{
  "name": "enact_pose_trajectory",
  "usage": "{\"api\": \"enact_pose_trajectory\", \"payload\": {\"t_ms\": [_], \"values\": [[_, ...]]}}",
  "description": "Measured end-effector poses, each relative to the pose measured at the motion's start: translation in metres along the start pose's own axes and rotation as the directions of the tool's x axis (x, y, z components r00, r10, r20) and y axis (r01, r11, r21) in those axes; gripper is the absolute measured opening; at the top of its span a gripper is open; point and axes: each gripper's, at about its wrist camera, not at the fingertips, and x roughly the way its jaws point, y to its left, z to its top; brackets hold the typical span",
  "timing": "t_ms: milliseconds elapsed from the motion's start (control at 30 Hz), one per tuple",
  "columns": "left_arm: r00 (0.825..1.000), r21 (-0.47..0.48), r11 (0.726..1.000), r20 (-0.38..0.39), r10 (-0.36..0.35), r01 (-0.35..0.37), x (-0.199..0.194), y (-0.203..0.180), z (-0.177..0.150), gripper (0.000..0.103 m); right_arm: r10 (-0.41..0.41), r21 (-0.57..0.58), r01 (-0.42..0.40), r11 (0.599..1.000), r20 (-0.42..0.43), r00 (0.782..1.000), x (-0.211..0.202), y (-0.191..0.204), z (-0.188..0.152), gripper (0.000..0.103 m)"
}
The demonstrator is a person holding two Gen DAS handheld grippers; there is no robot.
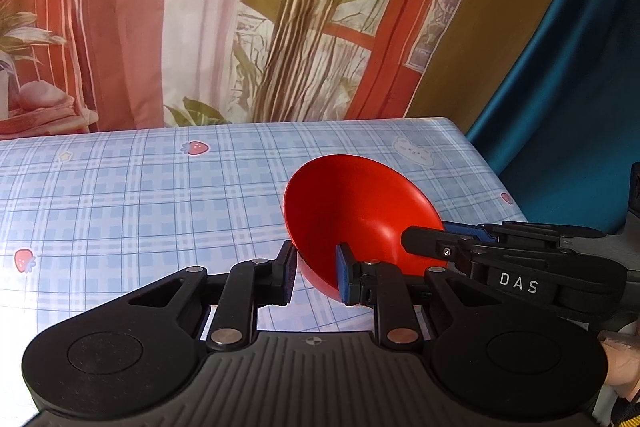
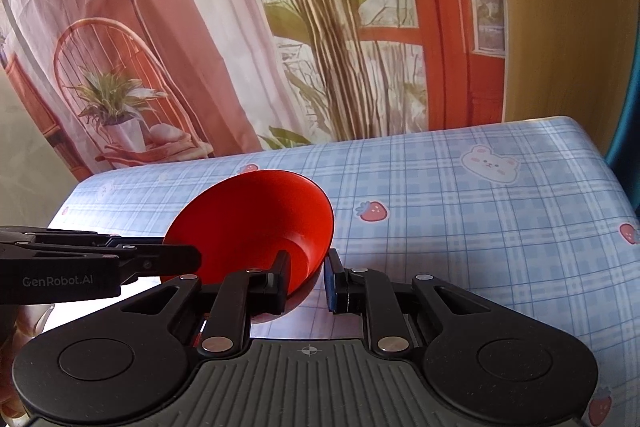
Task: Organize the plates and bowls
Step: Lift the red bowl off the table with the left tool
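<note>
Both tools grip one red bowl (image 1: 356,211) by its rim, from opposite sides. Seen from the left wrist camera, the left tool (image 1: 316,273) has its black left finger outside the bowl wall and its blue-padded right finger inside, jaws nearly closed on the thin rim. The right tool (image 1: 432,239) comes in from the right edge of that view, clamped on the near right rim, and its black body carries the white letters "DAS".

From the right wrist camera, the right tool (image 2: 306,275) pinches the same bowl (image 2: 256,223), one finger inside and one blue-padded finger outside. The left tool (image 2: 184,257) enters from the left with "GenRobot.AI" printed in pale letters on its side.

The bowl is smooth, matte plastic, round and deep with a flared wall; it is tilted so its opening faces away from the cameras, and nothing lies in it. It sits low over the near part of the table (image 1: 120,195), whether touching cannot be told.

The table wears a glossy light-blue plaid cover printed with strawberries and a white bear face (image 2: 490,163). Behind hangs a wrinkled fabric backdrop (image 1: 280,19) printed with a plant, a red window frame and a wicker chair
</note>
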Motion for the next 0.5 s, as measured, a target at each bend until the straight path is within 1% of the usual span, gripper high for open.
{"api": "enact_pose_trajectory", "payload": {"t_ms": [267,500], "values": [[1.000,0.023,1.000,0.029,0.001,-0.002,-0.028,-0.007,-0.001,0.022,-0.003,-0.022,0.003,1.000,0.027,1.000,-0.027,0.015,0.002,0.017],[0.999,0.039,0.999,0.050,-0.002,0.000,-0.055,-0.011,-0.011,0.022,-0.006,-0.029,0.007,1.000,0.042,0.999,-0.052,0.029,-0.002,0.017]]}}
